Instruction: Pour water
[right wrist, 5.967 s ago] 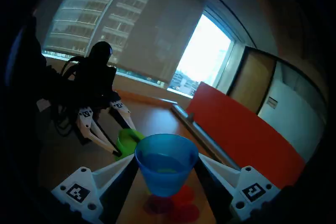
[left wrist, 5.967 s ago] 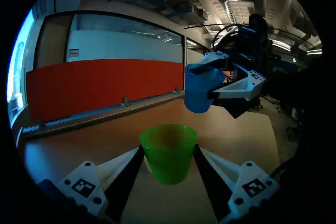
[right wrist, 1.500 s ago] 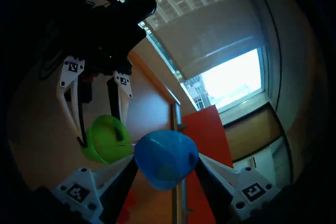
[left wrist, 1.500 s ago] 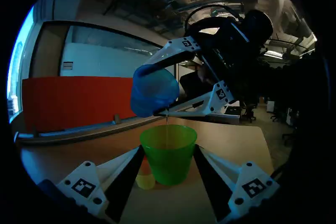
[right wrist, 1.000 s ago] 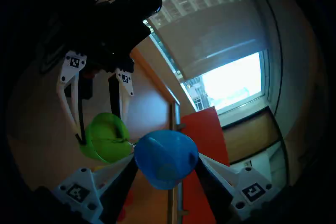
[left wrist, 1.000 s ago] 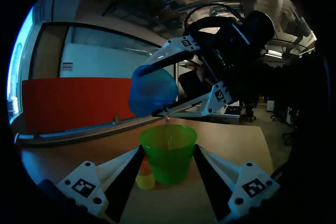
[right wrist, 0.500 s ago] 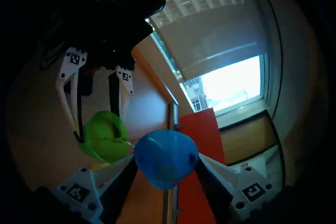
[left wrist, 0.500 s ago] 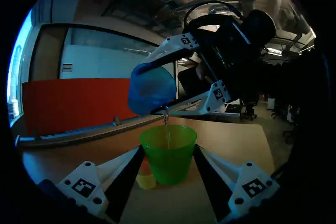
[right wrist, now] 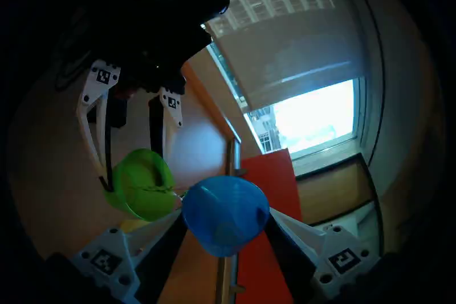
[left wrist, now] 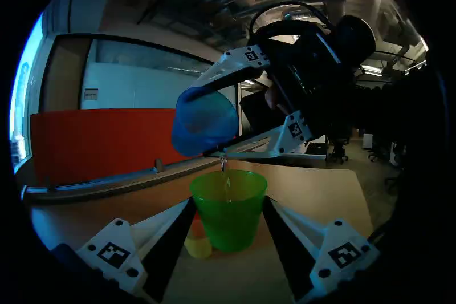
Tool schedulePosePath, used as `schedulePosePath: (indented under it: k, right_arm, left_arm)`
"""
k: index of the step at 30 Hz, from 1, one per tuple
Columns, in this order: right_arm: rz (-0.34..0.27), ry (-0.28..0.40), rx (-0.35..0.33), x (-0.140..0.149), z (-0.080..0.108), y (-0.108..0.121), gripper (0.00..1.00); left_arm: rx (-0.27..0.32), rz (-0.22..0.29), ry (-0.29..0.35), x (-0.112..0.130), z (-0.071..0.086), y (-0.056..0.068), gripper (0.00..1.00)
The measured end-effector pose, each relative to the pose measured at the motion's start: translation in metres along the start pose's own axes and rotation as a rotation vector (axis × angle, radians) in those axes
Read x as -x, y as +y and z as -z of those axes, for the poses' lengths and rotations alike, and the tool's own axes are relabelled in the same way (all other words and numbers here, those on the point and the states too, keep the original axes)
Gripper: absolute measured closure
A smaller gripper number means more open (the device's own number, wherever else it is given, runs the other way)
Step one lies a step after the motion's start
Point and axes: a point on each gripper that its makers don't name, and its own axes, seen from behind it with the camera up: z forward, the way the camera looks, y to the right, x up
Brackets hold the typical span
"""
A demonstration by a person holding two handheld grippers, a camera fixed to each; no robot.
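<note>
My left gripper (left wrist: 229,213) is shut on a green cup (left wrist: 228,207), held upright above the wooden table (left wrist: 319,184). Above it my right gripper (left wrist: 214,124) holds a blue cup (left wrist: 204,121) tipped far over, its mouth turned down. A thin trickle of water (left wrist: 223,162) falls from its rim into the green cup. In the right gripper view the blue cup (right wrist: 226,214) sits between the fingers of the right gripper (right wrist: 226,221), with the green cup (right wrist: 141,183) beside and below it, clasped by the left gripper (right wrist: 134,181).
A small yellow cup (left wrist: 198,243) with something red behind it stands on the table just left of the green cup. A red partition (left wrist: 108,136) with a metal rail runs along the table's far edge. Office chairs (left wrist: 382,150) stand at the right. A bright window (right wrist: 310,116) lies beyond.
The blue cup has tipped a little further and shifted slightly left. The steady stream of 1.5 s ago has thinned to drips. The green cup has stayed in place.
</note>
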Motion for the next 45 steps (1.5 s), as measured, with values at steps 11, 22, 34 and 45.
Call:
schedulePosePath:
  k: [11, 22, 34, 45]
  right_arm:
    - [0.021, -0.002, 0.01, -0.001, 0.0, 0.006, 0.1]
    - [0.046, -0.001, 0.012, -0.003, 0.001, 0.009, 0.1]
    - [0.069, -0.002, 0.021, -0.003, 0.002, 0.013, 0.1]
    - [0.098, -0.002, 0.03, -0.004, 0.003, 0.014, 0.1]
  left_arm:
    - [0.001, 0.003, 0.004, -0.001, 0.0, 0.0, 0.16]
    - [0.0, 0.004, 0.007, -0.002, -0.001, 0.0, 0.16]
    - [-0.001, 0.003, 0.009, -0.004, -0.001, 0.0, 0.16]
    - [0.0, 0.001, 0.011, -0.005, -0.002, 0.001, 0.16]
